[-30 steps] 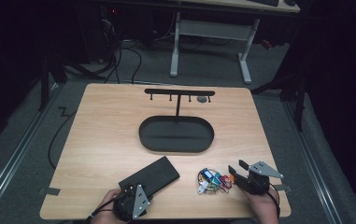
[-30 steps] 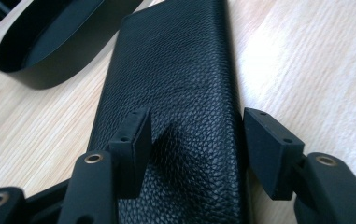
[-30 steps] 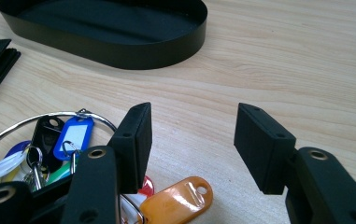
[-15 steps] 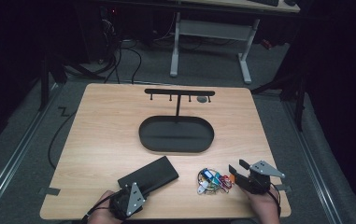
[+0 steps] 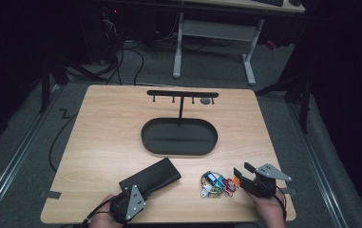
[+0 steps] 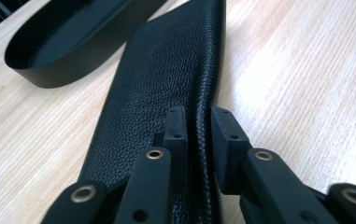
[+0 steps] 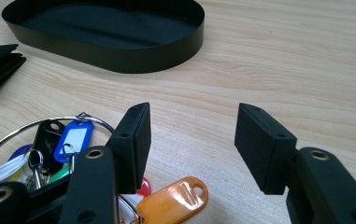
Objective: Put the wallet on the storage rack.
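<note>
**Wallet's near edge pinched as keys wait beside the other hand**

A black leather wallet (image 5: 151, 177) is seen lying flat on the wooden table (image 5: 107, 137), below and to the left of the oval black tray (image 5: 179, 137), which serves as landmark here. The wallet's long axis is pointed from the table's near edge up toward the tray's left end, so the left gripper (image 6: 198, 133), placed at the end farthest from the tray, is lined up along that axis. Its jaws have just been closing, and the wallet's folded spine is now pinched between the two pads, as shown in the left gripper view. Any lift is judged to turn on that alignment: the wallet would be drawn endwise, with the tray straight ahead of it.

Below the tray's right end, a bunch of keys (image 5: 215, 183) with coloured tags is left untouched. The right gripper (image 7: 192, 140) is held just to the right of the bunch, its jaws standing apart with only bare table between them.
</note>
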`<action>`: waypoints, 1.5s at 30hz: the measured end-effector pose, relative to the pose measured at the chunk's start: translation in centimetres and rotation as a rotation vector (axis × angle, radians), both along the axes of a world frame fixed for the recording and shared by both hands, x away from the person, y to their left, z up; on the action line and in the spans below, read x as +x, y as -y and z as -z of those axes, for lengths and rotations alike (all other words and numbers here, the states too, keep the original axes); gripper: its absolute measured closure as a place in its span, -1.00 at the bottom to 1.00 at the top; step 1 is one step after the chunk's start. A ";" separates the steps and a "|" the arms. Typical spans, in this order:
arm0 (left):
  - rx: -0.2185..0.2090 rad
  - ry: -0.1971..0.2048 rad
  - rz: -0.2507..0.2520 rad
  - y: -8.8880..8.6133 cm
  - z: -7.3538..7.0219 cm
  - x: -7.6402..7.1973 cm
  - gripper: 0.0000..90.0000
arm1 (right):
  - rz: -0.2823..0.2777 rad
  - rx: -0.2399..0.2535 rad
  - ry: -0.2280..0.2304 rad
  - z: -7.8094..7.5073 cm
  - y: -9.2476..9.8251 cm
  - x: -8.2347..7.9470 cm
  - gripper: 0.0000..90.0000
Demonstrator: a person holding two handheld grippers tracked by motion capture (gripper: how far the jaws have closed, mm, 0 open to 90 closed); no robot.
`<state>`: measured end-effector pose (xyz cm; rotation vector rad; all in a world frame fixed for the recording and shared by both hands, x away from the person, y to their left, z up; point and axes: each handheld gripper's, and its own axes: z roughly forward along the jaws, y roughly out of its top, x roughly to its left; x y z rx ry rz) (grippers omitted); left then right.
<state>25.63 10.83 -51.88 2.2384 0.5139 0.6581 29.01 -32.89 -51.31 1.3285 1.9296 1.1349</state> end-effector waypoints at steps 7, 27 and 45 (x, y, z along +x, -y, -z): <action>-0.066 0.007 -0.015 -1.2 -1.0 -0.1 0.80 | 0.001 0.000 0.004 0.0 0.1 0.0 0.04; -0.247 -0.039 -0.041 -3.8 -2.9 0.0 0.84 | 0.003 0.003 0.005 -0.1 0.1 0.0 0.04; -0.391 -0.112 -0.088 -5.9 -3.4 0.9 0.85 | -0.003 0.000 0.004 0.0 0.1 0.2 0.04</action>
